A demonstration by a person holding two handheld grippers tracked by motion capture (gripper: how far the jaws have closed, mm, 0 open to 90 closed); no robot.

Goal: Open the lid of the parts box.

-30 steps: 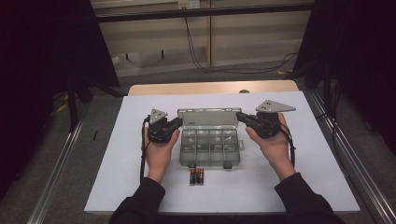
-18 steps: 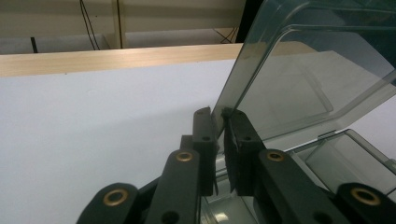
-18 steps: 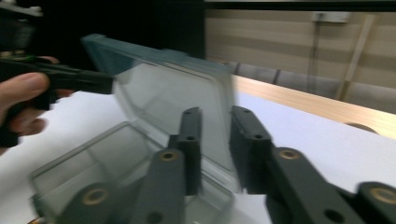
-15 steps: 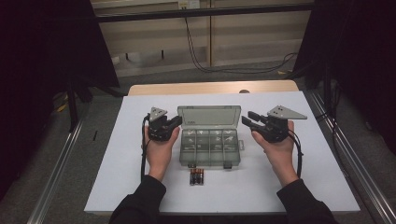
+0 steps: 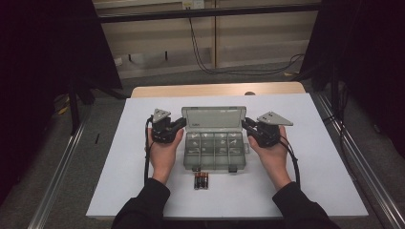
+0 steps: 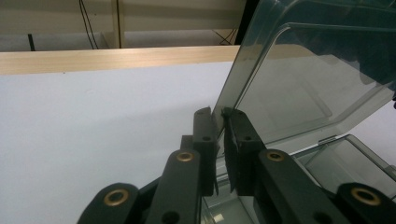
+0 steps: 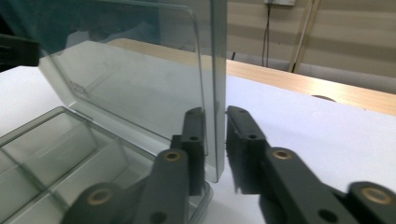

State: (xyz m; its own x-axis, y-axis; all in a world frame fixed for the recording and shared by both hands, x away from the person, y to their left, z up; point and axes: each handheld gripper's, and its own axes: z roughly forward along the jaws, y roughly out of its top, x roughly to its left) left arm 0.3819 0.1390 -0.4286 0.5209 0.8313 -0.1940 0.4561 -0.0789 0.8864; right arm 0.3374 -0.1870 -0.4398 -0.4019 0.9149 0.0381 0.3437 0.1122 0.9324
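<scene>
A clear plastic compartment box [image 5: 215, 151] sits mid-table with its lid [image 5: 214, 118] standing upright. My left gripper [image 5: 180, 123] is shut on the lid's left edge; in the left gripper view the jaws [image 6: 219, 114] pinch the rim of the lid [image 6: 299, 84]. At the lid's right edge is my right gripper [image 5: 246, 125]. Its jaws [image 7: 215, 112] have just been closing, and they now press on the rim of the lid [image 7: 130, 79] above the tray [image 7: 56, 154].
Several batteries [image 5: 201, 181] lie together on the white sheet [image 5: 119, 157] just in front of the box. The wooden table edge [image 5: 215, 89] runs behind the sheet. Metal rails flank the table on both sides, and cables hang at the back.
The right gripper drew back from the lid's upper right corner, sank lower and came in on the lid's right edge. The left gripper and the box stayed put.
</scene>
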